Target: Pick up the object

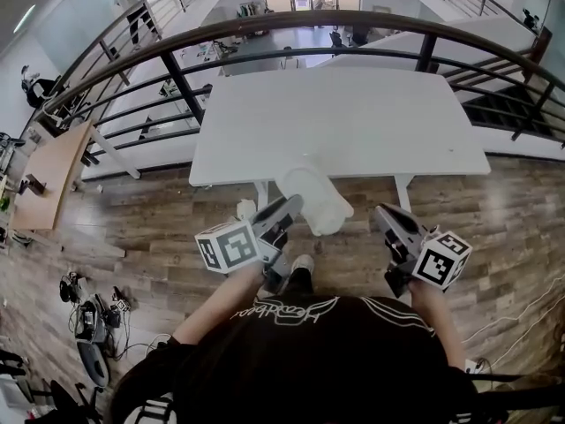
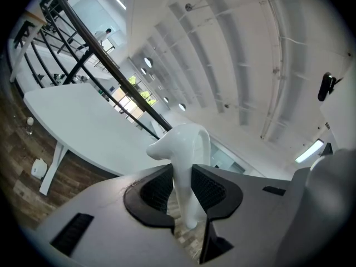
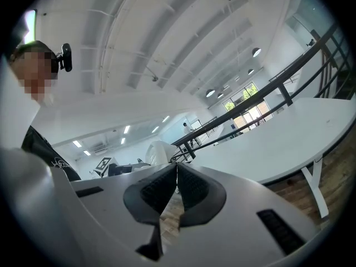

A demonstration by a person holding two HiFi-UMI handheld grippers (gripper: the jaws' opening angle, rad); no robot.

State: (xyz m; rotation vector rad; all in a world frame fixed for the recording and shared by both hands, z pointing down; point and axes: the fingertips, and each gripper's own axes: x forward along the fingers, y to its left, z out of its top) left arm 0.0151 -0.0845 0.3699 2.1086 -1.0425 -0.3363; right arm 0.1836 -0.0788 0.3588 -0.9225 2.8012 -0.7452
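A glossy white jug-like object [image 1: 315,200] hangs in the air just off the near edge of the white table [image 1: 353,122]. My left gripper [image 1: 296,205] is shut on it from the left. In the left gripper view the dark pads press on both sides of a thin curved white part of the object [image 2: 183,166], held by that gripper [image 2: 181,177]. My right gripper [image 1: 381,212] is off to the right, apart from the object, its jaws shut with nothing between them [image 3: 177,168]. The right gripper view shows the white object [image 3: 158,151] beyond the jaws.
A dark curved railing [image 1: 291,25] runs behind the table. Wooden floor [image 1: 159,219] lies below, with cables and gear [image 1: 93,316] at the lower left. A wooden desk [image 1: 53,170] stands at the left, and a person [image 1: 132,3] walks far off.
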